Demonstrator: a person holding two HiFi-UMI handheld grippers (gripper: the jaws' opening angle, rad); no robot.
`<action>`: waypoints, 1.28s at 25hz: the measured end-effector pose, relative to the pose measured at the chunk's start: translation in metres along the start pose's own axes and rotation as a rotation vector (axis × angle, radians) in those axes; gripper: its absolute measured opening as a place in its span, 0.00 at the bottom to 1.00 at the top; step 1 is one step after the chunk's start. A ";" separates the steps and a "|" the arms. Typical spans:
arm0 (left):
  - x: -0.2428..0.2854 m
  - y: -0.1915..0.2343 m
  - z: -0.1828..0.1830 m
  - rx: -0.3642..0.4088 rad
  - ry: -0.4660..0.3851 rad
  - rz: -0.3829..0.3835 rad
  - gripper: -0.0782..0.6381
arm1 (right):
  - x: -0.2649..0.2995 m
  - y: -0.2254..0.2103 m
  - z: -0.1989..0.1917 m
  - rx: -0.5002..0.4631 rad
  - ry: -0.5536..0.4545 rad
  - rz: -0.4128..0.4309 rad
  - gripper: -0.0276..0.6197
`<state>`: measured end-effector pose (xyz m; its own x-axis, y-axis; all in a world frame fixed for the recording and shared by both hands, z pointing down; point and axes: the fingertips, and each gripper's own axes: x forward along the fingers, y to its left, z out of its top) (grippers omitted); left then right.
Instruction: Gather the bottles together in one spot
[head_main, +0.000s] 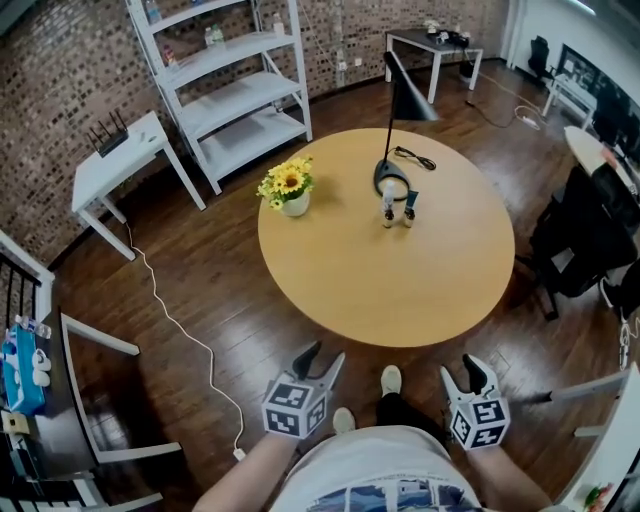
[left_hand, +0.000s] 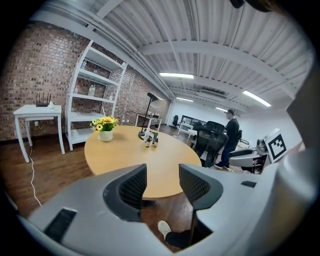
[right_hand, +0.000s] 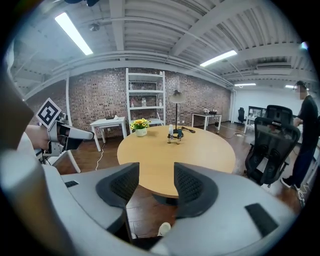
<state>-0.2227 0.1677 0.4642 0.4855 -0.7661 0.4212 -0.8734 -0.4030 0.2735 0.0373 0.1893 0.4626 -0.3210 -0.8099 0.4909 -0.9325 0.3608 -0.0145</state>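
Observation:
Two small bottles, a white one (head_main: 388, 212) and a dark-capped one (head_main: 409, 208), stand side by side on the round wooden table (head_main: 400, 290), just in front of the lamp base (head_main: 392, 180). They show far off in the left gripper view (left_hand: 151, 139) and in the right gripper view (right_hand: 174, 136). My left gripper (head_main: 322, 358) and right gripper (head_main: 462, 375) hang close to my body, short of the table's near edge. Both stand open with nothing between their jaws (left_hand: 163, 185) (right_hand: 150, 185).
A pot of yellow flowers (head_main: 288, 190) sits at the table's left. A black lamp (head_main: 405, 95) rises at the back. A white shelf (head_main: 235, 80) and a white side table (head_main: 115, 160) stand far left, and a black office chair (head_main: 585, 235) right. A white cable (head_main: 190, 335) runs over the floor. A person (left_hand: 231, 132) stands beyond the chair.

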 end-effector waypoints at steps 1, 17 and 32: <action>0.001 0.001 0.000 -0.001 -0.001 -0.002 0.38 | 0.003 0.000 0.001 -0.001 0.002 0.006 0.42; 0.113 0.007 0.029 -0.050 0.079 -0.021 0.38 | 0.078 -0.055 0.022 -0.011 0.047 0.123 0.42; 0.095 -0.012 0.028 0.003 0.075 -0.075 0.41 | 0.055 -0.034 0.021 -0.063 0.026 0.112 0.42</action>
<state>-0.1671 0.0858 0.4763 0.5510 -0.6943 0.4630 -0.8345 -0.4593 0.3045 0.0475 0.1232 0.4719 -0.4171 -0.7513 0.5114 -0.8788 0.4770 -0.0159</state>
